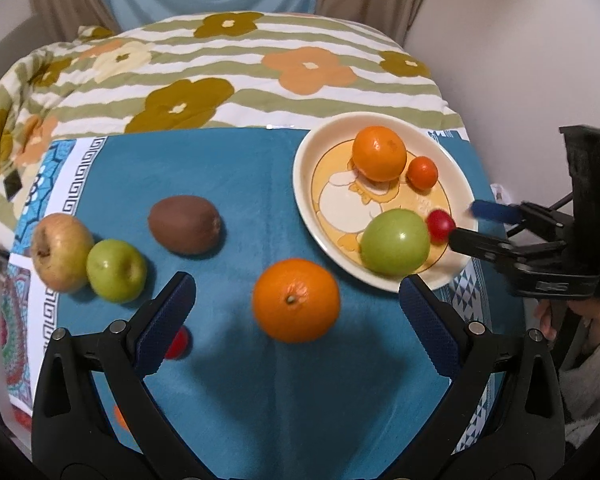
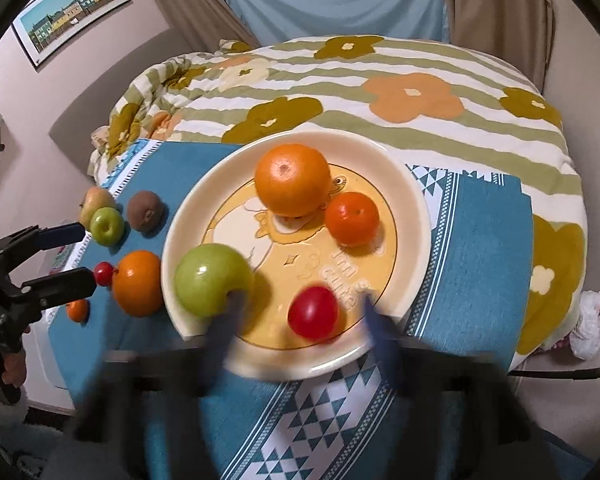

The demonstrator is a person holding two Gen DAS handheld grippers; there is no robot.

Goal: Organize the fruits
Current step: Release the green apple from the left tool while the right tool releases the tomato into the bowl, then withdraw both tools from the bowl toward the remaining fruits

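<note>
My right tongs [image 2: 300,320] stand wide apart over the near rim of the plate [image 2: 412,200], blurred, with the red tomato [image 2: 313,312] lying free on the plate between the two fingers and touching neither. A green apple [image 2: 212,280] sits just beside the tomato, against my left-hand finger [image 2: 224,328]. Farther back on the plate rest a large orange [image 2: 292,179] and a small tangerine [image 2: 352,219], touching each other.

My left tongs [image 1: 296,300] are open and empty above the blue cloth [image 1: 240,168], and a loose orange [image 1: 296,300] lies between their fingers, apart from both. Beyond it lie a kiwi [image 1: 184,224], a small green apple [image 1: 116,271] and a yellowish apple [image 1: 60,252], the two apples touching.
</note>
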